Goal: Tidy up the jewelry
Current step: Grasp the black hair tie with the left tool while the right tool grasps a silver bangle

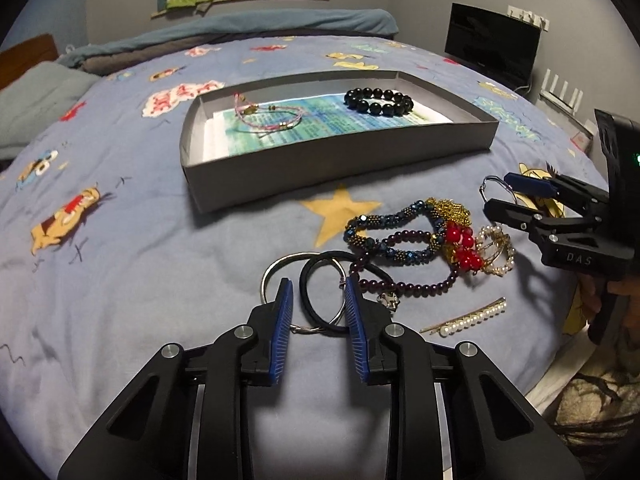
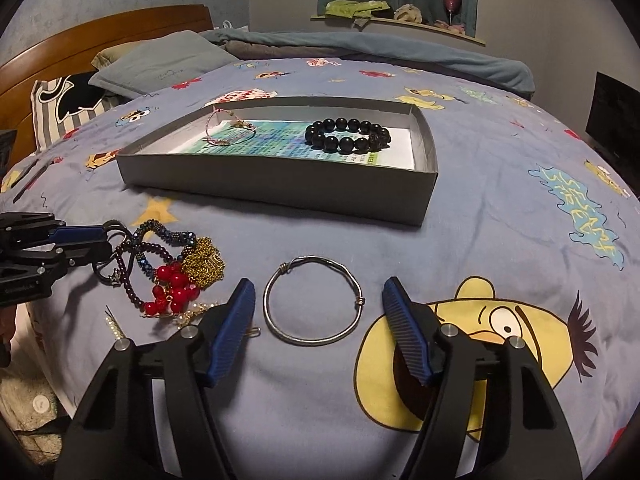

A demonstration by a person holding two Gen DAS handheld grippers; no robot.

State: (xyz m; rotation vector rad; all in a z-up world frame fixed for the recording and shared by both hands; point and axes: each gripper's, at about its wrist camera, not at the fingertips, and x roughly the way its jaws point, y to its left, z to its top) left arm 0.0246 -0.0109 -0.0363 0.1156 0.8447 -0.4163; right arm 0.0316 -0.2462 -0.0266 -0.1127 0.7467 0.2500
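Observation:
My left gripper [image 1: 316, 292] hangs low over two overlapping rings on the bedspread, a silver ring [image 1: 266, 276] and a black ring [image 1: 306, 300]. Their crossing rims lie between the blue pads with a gap showing, so it is open. My right gripper [image 2: 320, 312] is open around a silver wire bangle [image 2: 280, 330], clear of it on both sides. The grey box [image 1: 340, 176] beyond holds a black bead bracelet [image 1: 362, 105] and a pink cord bracelet [image 1: 286, 127]. A heap of beaded bracelets [image 1: 376, 222] with red beads [image 1: 460, 244] lies between the grippers.
A pearl hair clip [image 1: 472, 318] lies near the bed's front right edge. Gold chain [image 2: 202, 262] and pearl hoops [image 1: 496, 248] sit in the heap. Pillows [image 2: 160, 60] and a wooden headboard [image 2: 100, 32] are far left, a dark screen [image 1: 492, 48] far right.

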